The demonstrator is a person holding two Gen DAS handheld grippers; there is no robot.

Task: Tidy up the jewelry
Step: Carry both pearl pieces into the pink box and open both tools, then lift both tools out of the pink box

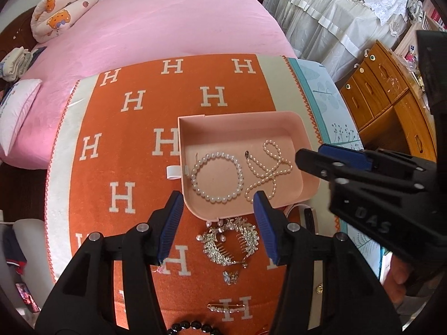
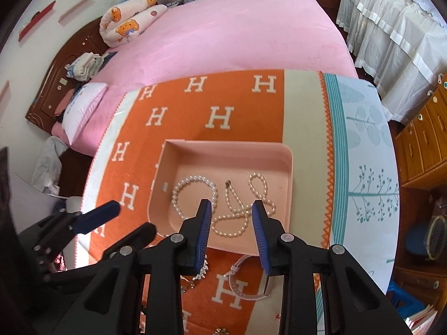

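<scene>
Left gripper (image 1: 219, 224): jaws about half open, nothing between the pads; pointed steeply down over the near edge of the pink tray (image 1: 282, 124). Directly under and just near of these jaws lies the rhinestone hair comb (image 1: 230, 241), on the orange H-patterned blanket (image 1: 134, 128) and touching or nearly touching the tray's near wall; its curved band runs left to right, roughly across the gap between the jaws, teeth pointing near. Right gripper (image 2: 232, 224): jaws narrower, roughly a quarter open, empty; hovering over the tray's near right part, above the strung pearl necklace (image 2: 245, 209). Tray contents: pearl bracelet (image 1: 216, 176) at left, laid in a ring; pearl necklace at right, looped and crossed. Still outside the tray, on the blanket: hair comb; small butterfly clip (image 1: 230, 277) just near of it; pearl-set bar clip (image 1: 227, 306) nearer still; black bead bracelet (image 1: 192, 327) at the near edge; white-strapped watch (image 2: 245, 279) near and right of the tray. Judgement: the left hand is the nearer to the comb, which sits almost on its jaw line; the right is nearer the watch. Setting: tabletop covered by the blanket, pink bed (image 1: 156, 22) beyond.
</scene>
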